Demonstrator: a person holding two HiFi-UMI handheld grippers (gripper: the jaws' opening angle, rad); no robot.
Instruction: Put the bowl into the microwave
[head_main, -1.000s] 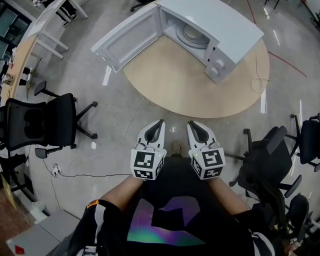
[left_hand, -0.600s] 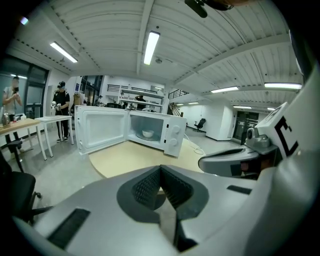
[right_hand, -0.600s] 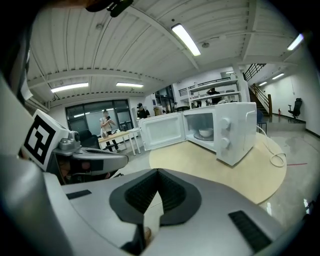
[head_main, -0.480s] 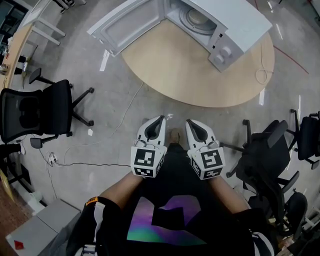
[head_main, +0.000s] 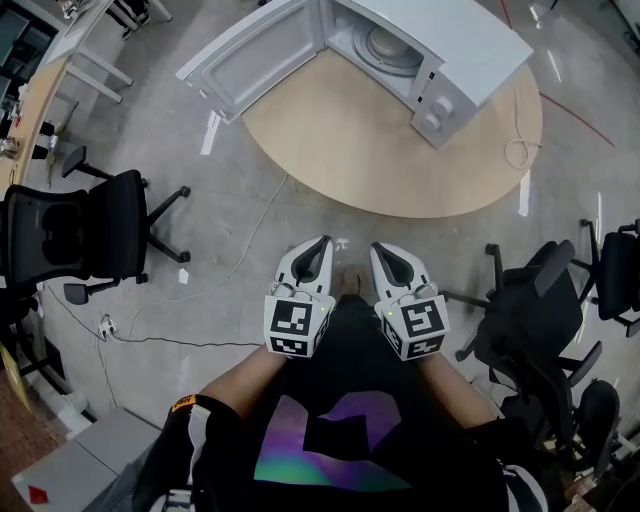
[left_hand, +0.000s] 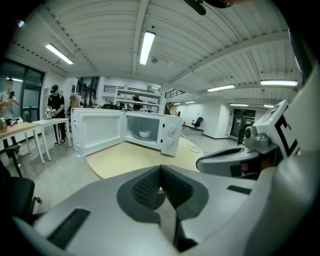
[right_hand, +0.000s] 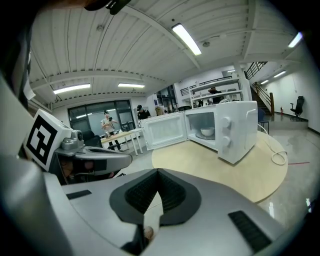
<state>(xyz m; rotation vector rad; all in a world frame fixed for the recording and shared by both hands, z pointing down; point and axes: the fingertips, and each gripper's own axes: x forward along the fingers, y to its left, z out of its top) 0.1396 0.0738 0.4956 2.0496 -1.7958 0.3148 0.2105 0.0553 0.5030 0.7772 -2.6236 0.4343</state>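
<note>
A white microwave (head_main: 455, 50) stands on the round wooden table (head_main: 350, 150) with its door (head_main: 255, 60) swung wide open to the left. A small white bowl (head_main: 385, 42) sits on the turntable inside; it also shows in the left gripper view as the bowl (left_hand: 144, 134) and in the right gripper view as the bowl (right_hand: 206, 132). My left gripper (head_main: 322, 243) and right gripper (head_main: 376, 247) are held side by side close to my body, well back from the table. Both are shut with nothing between the jaws.
Black office chairs stand on the floor at the left (head_main: 70, 240) and right (head_main: 540, 320). A thin cable (head_main: 200, 300) trails across the grey floor, and the microwave's cord (head_main: 520, 150) coils at the table's right edge. People stand by a far desk (left_hand: 20, 127).
Only the head view has shifted slightly. Both grippers stay shut and side by side in front of my body.
</note>
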